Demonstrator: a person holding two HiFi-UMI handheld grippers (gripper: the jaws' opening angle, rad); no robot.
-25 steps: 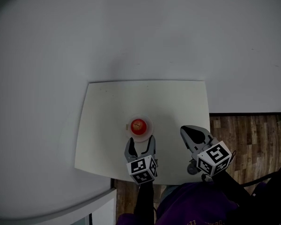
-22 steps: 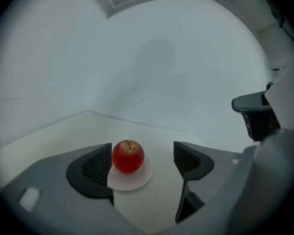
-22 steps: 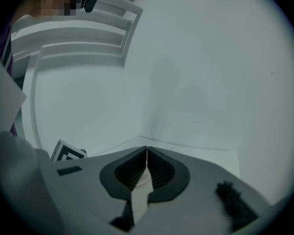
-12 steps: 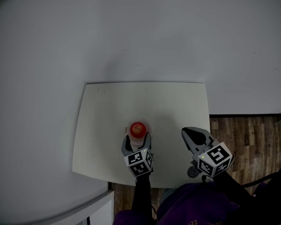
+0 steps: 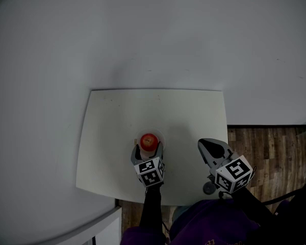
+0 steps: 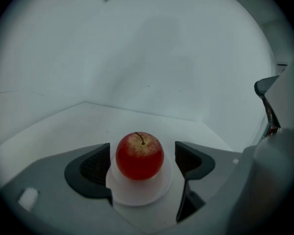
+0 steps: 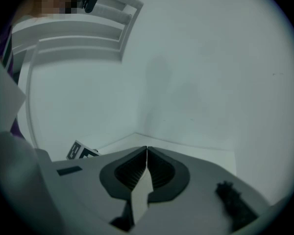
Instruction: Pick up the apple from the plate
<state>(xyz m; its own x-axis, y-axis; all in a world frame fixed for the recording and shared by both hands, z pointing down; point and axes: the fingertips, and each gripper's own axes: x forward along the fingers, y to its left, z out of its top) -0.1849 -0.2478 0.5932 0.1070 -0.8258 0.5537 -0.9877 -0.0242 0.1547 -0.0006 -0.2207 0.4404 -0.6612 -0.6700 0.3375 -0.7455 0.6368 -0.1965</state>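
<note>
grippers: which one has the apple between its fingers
The left gripper: its fingers are opening, one on each side of the apple on its plate, not touching it. The right gripper is shut on nothing, off to the side.

the head view looks steeply down from high above the white table, far off. the left gripper view sits low, very near the apple on its plate, facing the wall. the right gripper view, also low, faces that wall across the table. the head view and left gripper view share the apple.

apple on plate on table
</note>
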